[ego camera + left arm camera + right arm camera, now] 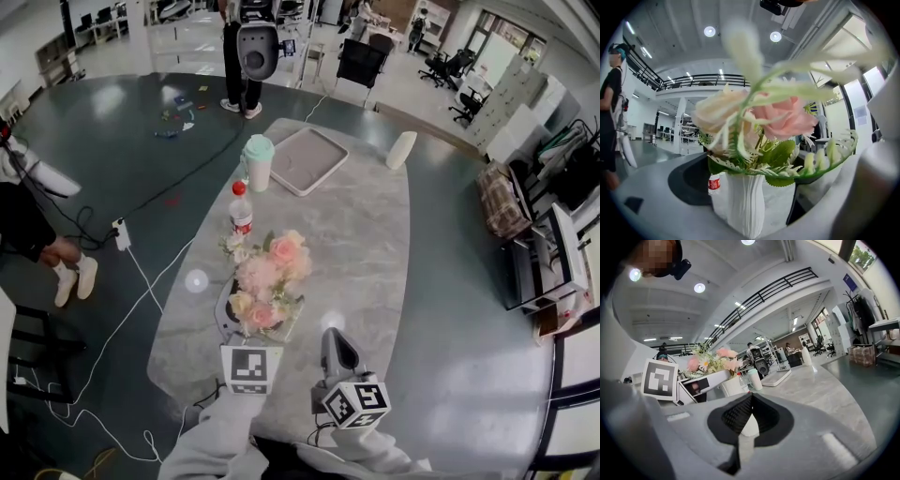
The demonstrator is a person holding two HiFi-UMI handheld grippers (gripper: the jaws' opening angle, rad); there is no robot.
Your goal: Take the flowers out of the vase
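left tongs (249,326) apart around vase (745,206); right tongs (334,336) closed; bottle (241,214) label unreadable.

Pale pink, peach and cream flowers (269,277) with green leaves, in a white ribbed vase (745,206). Under the vase, a light grey marbled table (366,234). Just beyond the vase, a clear bottle (241,214) with red cap and red label; farther beyond, a white cup (258,164) with mint-green lid and a pale grey tray (307,159). Near the vase, grey left gripper (747,197) and right gripper (750,399) with black pads (733,413) and black-and-white square markers (251,368). Dark teal-grey floor (112,141).
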